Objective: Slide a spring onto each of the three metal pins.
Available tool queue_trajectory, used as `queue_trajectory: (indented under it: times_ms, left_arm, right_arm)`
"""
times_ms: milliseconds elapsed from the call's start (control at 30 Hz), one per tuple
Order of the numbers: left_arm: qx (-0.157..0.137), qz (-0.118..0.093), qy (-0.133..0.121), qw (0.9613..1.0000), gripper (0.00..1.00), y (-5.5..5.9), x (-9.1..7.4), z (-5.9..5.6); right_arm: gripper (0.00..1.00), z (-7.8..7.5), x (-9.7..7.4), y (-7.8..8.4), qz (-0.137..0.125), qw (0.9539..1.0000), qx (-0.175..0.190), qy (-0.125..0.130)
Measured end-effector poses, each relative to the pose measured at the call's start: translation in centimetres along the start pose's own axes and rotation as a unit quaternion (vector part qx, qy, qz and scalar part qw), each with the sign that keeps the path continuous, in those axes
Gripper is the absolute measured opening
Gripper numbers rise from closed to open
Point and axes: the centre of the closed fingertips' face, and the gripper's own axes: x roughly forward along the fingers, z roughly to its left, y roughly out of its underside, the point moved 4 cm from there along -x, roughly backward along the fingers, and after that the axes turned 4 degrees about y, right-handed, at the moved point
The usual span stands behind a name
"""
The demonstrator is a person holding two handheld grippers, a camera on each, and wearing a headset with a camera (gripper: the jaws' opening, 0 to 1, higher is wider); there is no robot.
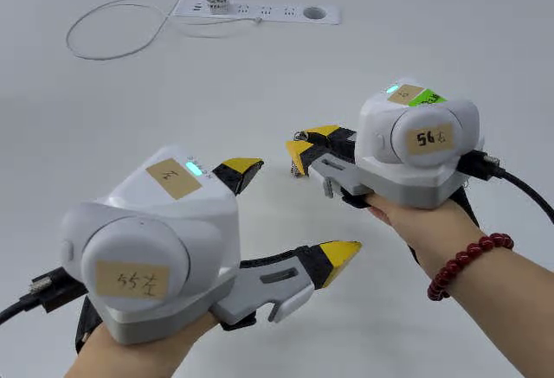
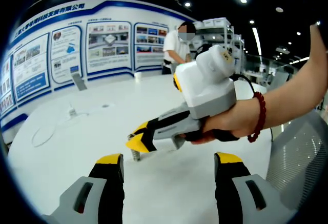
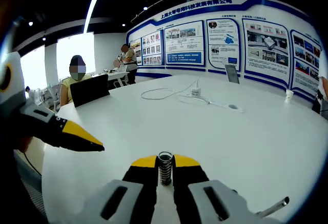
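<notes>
Left claw (image 2: 169, 158) agape; right claw (image 2: 135, 138) ahead, pinching spring (image 2: 136, 155) at tips.

- You work at a plain white table (image 1: 363, 58); a white power strip (image 1: 260, 11) lies on it at upper centre of the head view.
- In your right gripper view, blue-trimmed display panels (image 3: 225, 34) line the wall at upper right, and a bright window (image 3: 72, 49) stands at left.
- A strip light (image 3: 95, 1) crosses the dark ceiling at upper left.
</notes>
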Motion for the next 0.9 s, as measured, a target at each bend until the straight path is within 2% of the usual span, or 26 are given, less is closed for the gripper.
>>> queue_trajectory:
  times_ms: [233, 533, 733, 900]
  left_arm:
    - [0.002, 0.002, -0.001, 1.0000, 0.73, 0.1, 0.0, 0.0]
    - [-0.001, 0.000, 0.000, 1.0000, 0.73, 0.1, 0.0, 0.0]
    - [0.001, -0.001, -0.001, 1.0000, 0.73, 0.0, 0.0, 0.0]
    - [0.001, 0.000, -0.002, 1.0000, 0.73, -0.1, 0.0, 0.0]
  right_arm:
    - [0.11, 0.2, 0.0, 0.9, 0.017, 0.9998, -0.003, -0.001]
    - [0.12, 0.3, 0.0, 0.9, 0.016, 0.9999, 0.004, 0.000]
    - [0.16, 0.5, -0.6, 0.0, 0.008, 0.9998, 0.017, -0.007]
    - [0.21, 0.3, -2.0, -1.3, -0.006, 0.9997, 0.021, -0.008]
